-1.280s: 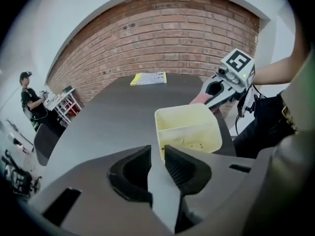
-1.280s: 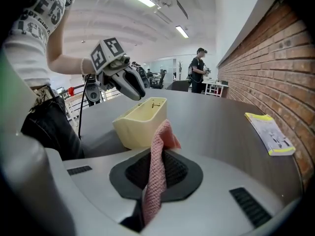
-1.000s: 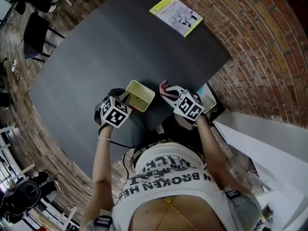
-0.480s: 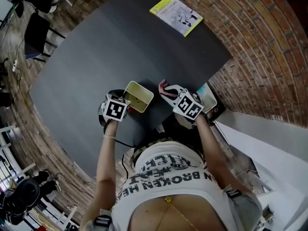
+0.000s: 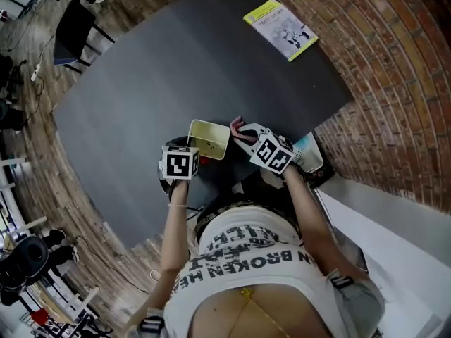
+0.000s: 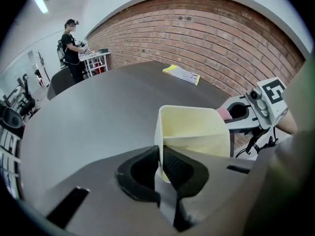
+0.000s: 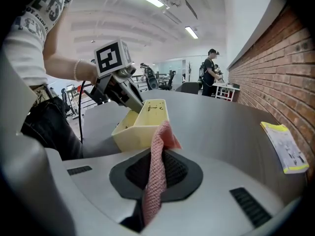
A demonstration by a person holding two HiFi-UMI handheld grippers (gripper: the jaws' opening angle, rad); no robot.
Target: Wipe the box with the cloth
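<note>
Yellow box (image 5: 208, 139): wall clamped by left gripper (image 6: 160, 162), jaws just closed upon it. Pink cloth (image 7: 158, 151): pinched in right gripper (image 7: 156, 168). Both held over dark table (image 5: 176, 69).

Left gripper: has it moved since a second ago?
Yes. Against the left edge of the table, the left gripper has shifted slightly right and rolled; it has just closed on the box wall.

Head view: high above the person, looking steeply down; most of the dark tabletop (image 5: 176, 69) in frame, near edge at the body.

Left gripper view: low, close over its own jaws, facing across the tabletop to the brick wall (image 6: 206, 33).

Right gripper view: equally low, facing along that wall into the room.

Shared by all three: yellow box (image 5: 208, 139), booklet (image 5: 280, 29) near the far edge.
</note>
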